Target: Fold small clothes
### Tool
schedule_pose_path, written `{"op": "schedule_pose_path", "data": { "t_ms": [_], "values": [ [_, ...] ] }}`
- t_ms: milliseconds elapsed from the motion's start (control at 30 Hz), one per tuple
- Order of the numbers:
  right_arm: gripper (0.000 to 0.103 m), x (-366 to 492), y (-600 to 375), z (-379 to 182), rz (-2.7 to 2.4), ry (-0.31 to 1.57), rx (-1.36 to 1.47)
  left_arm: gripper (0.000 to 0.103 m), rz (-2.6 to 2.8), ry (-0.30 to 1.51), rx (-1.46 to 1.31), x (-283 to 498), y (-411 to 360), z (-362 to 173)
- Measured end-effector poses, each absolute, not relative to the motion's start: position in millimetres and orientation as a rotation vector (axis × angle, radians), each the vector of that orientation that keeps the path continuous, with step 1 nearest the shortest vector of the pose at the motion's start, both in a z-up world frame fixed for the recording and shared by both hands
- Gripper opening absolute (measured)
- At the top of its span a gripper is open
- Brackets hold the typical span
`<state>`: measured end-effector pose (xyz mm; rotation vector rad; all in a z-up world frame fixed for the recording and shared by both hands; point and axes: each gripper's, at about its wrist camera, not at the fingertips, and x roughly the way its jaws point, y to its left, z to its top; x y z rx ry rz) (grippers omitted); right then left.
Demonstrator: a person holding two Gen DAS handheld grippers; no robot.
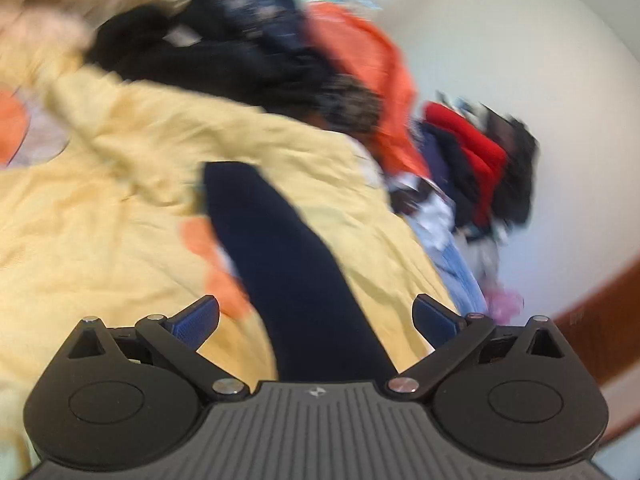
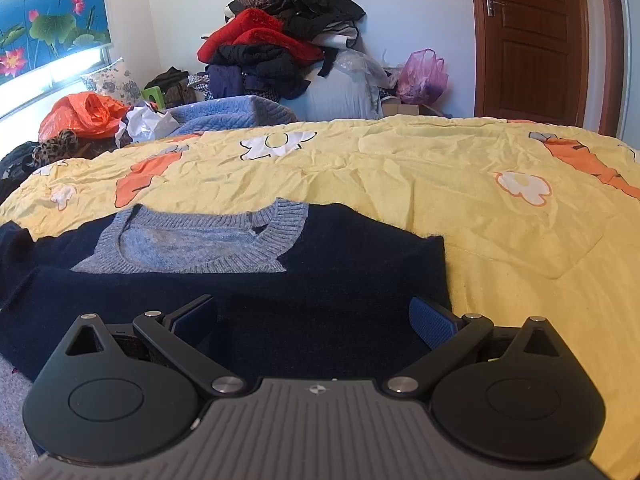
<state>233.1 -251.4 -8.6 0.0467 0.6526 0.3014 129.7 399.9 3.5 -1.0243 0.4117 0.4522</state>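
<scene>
A small navy sweater [image 2: 224,288] with a grey knitted collar [image 2: 200,240] lies flat on the yellow bedspread [image 2: 440,184]. My right gripper [image 2: 314,320] hovers over its near hem, open, with nothing pinched between the blue pads [image 2: 434,322]. The left wrist view is blurred and tilted. There my left gripper [image 1: 316,318] is open above a long navy strip of the sweater [image 1: 280,256], probably a sleeve, that runs across the bedspread [image 1: 100,220]. Its pads [image 1: 198,320] stand apart from the cloth on both sides.
A tall heap of dark and red clothes [image 2: 280,36] stands against the far wall. An orange plastic bag [image 2: 84,114], a blue quilted blanket [image 2: 224,114] and a pink bag [image 2: 424,76] lie beyond the bed. A wooden door [image 2: 532,40] is at the far right.
</scene>
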Motion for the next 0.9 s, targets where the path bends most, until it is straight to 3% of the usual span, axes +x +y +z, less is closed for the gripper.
{"op": "schedule_pose_path", "data": {
  "t_ms": [233,467,500,533,567,600,767,900],
  "values": [
    [0.102,233.0,-250.3,-8.6,0.296,0.654,0.037,0.103,0.321,0.329,-1.157,158.3,423.0,-16.3],
    [0.102,233.0,-249.3,-8.7,0.293,0.654,0.03,0.103,0.362,0.366,-1.015,190.8,421.7,-13.6],
    [0.102,233.1,-248.8,-8.8,0.293,0.654,0.029,0.09,0.387,0.375,-1.001,193.0,421.2,-13.0],
    [0.102,233.1,-248.8,-8.8,0.292,0.654,0.028,0.053,0.413,0.401,-0.981,195.6,421.3,-13.4],
    [0.102,233.1,-248.9,-9.0,0.292,0.654,0.028,0.033,0.447,0.453,-0.96,200.0,421.9,-15.4],
    [0.102,233.1,-248.8,-9.0,0.292,0.654,0.028,0.004,0.494,0.495,-0.932,201.3,422.1,-18.4],
    [0.102,233.2,-248.9,-9.0,0.292,0.654,0.028,0.004,0.566,0.466,-0.764,189.2,397.5,3.0],
    [0.102,233.2,-248.8,-9.0,0.292,0.654,0.028,0.004,0.44,0.37,-0.453,188.3,304.9,58.7]
  ]
}}
